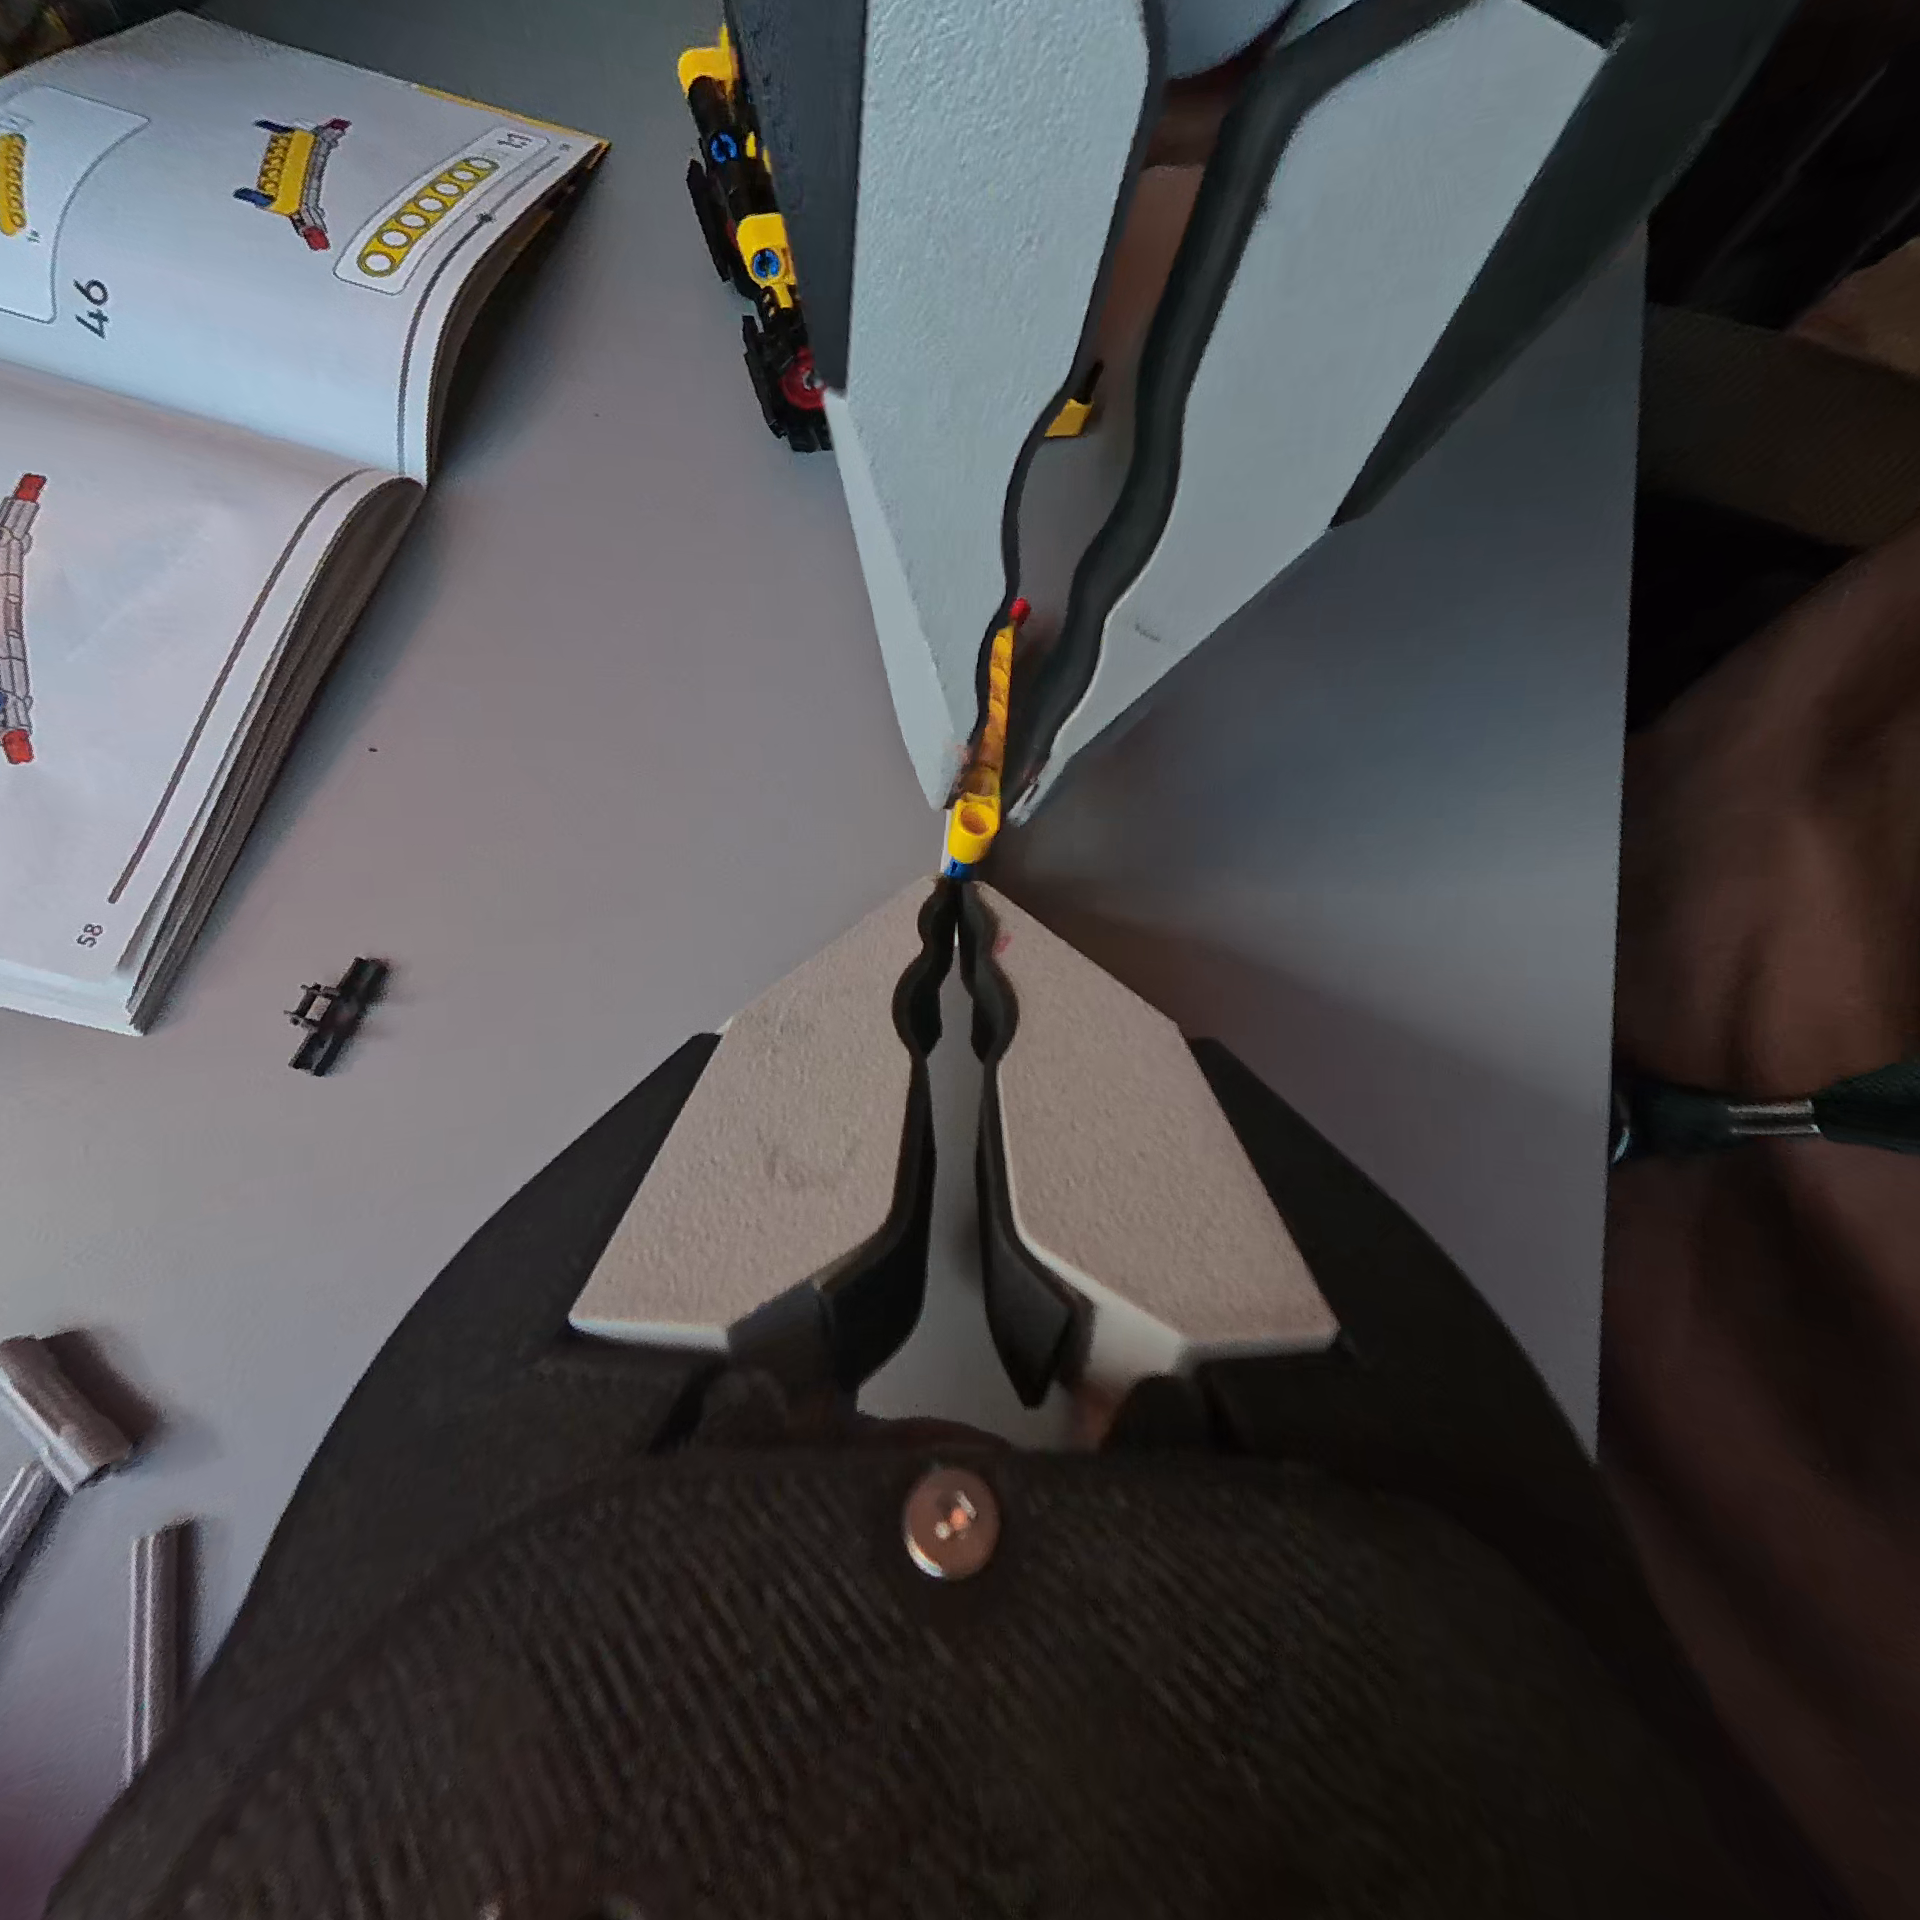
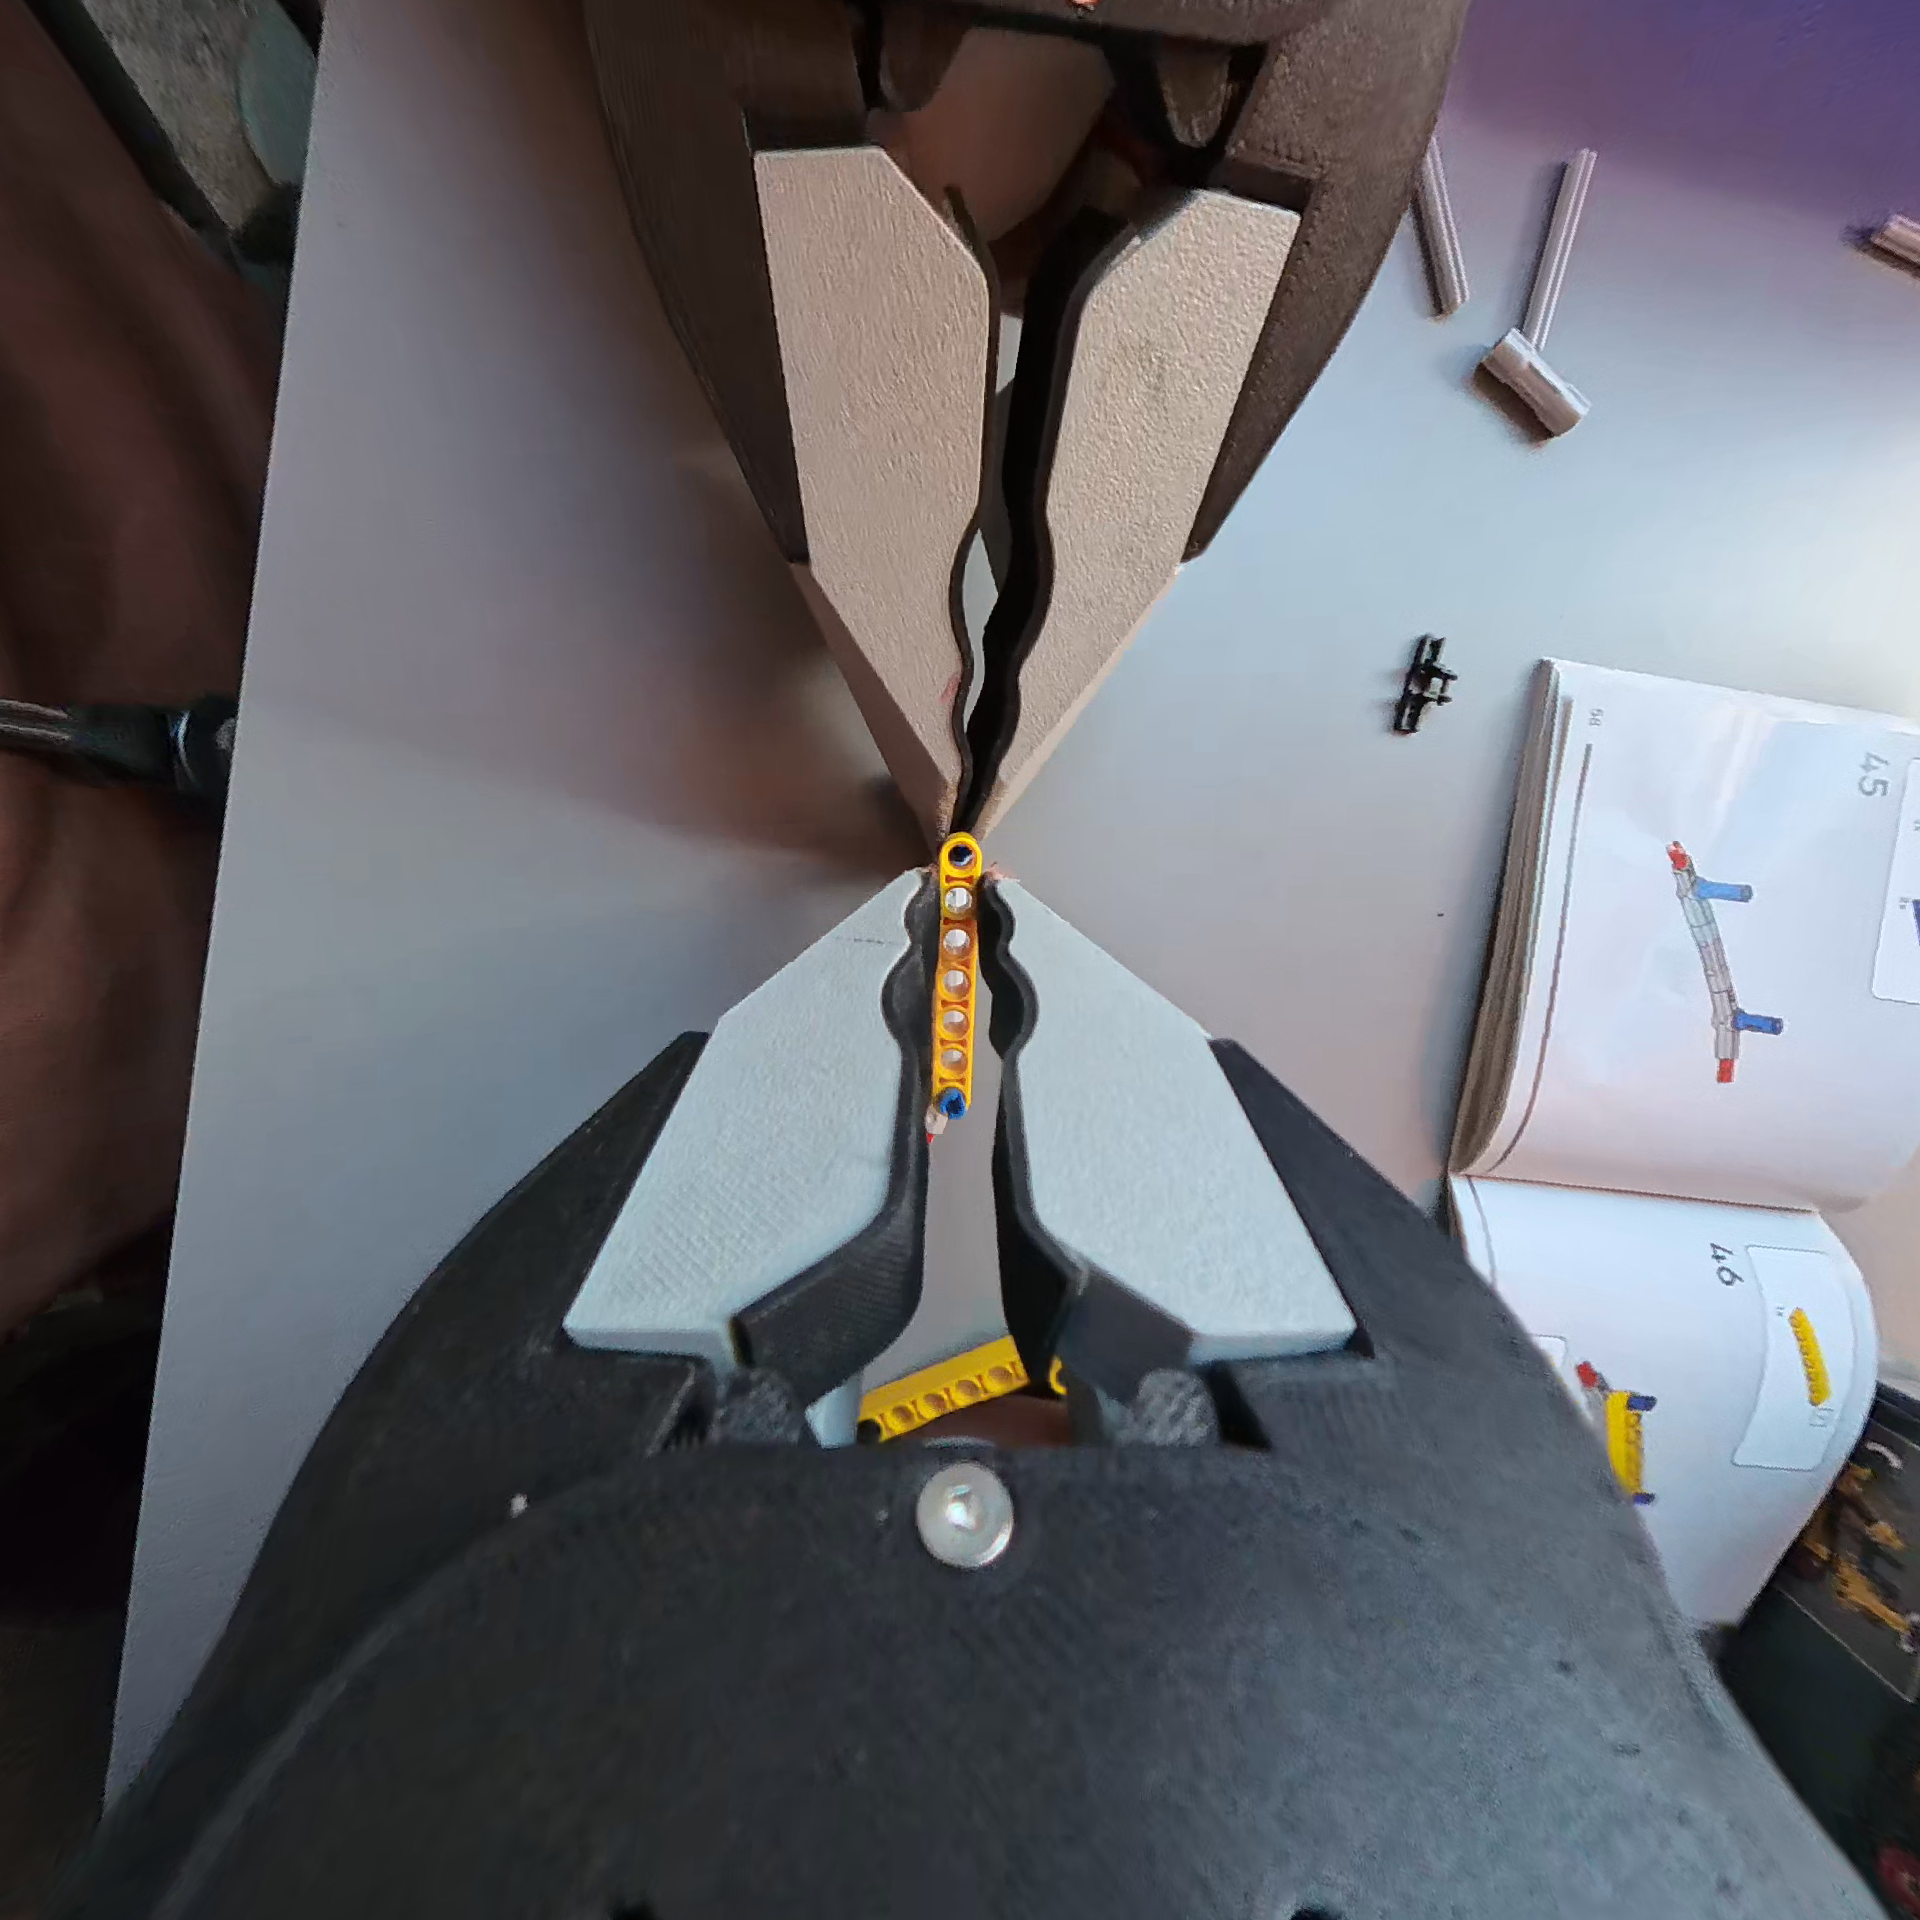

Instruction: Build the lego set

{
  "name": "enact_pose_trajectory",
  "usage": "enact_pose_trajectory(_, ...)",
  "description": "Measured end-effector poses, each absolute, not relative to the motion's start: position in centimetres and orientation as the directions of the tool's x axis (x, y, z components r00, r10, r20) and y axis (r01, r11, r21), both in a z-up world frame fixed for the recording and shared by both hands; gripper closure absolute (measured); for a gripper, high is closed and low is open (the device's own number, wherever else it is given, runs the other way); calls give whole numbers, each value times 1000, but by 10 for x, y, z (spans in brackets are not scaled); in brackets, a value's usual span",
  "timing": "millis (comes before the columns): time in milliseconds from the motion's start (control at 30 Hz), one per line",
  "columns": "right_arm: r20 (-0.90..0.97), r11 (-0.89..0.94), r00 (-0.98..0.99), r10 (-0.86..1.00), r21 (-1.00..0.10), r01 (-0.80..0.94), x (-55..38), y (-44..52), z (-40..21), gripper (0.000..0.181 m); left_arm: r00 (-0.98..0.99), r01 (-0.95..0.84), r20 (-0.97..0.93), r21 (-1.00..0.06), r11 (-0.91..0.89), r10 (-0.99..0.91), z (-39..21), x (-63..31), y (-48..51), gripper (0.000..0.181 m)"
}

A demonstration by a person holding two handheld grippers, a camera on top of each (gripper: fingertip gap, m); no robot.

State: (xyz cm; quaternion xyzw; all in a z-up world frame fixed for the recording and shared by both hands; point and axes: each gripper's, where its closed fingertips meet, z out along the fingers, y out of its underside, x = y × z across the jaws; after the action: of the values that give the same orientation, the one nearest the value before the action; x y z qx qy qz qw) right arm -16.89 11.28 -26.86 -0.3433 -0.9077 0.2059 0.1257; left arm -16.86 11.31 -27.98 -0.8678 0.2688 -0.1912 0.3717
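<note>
The right tongs (image 2: 956,883) pinch a slim yellow holed plastic beam (image 2: 956,977) lengthwise, steadying it. Tip to tip opposite, the left tongs (image 1: 954,891), pressed nearly together, seemingly push its blue end pin (image 1: 958,871) home.

A hobby or desk setting: a plain grey bench (image 1: 623,675) with an open instruction booklet (image 1: 208,416), and loose grey pieces (image 1: 73,1423) and a half-built model (image 1: 758,249) near the booklet.
</note>
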Motion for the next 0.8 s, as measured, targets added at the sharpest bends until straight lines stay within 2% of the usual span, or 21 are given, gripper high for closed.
enact_pose_trajectory(233,71,737,-775,628,-373,564,-170,116,-269,177,783,-329,126,-746,-578,-609,-280,-168,115,181)
enact_pose_trajectory(367,62,716,-763,643,-402,571,-168,116,-270,177,784,-342,105,-749,-567,-612,-280,-167,116,181)
enact_pose_trajectory(567,34,608,-696,717,-519,601,-167,117,-269,177,789,-298,109,-794,-530,-605,-270,-167,119,181)
enact_pose_trajectory(700,33,609,-698,716,-519,600,-166,119,-269,177,788,-289,121,-792,-538,-603,-270,-166,121,181)
enact_pose_trajectory(800,41,643,-715,698,-476,601,-165,121,-269,177,786,-290,125,-790,-540,-605,-270,-165,122,181)
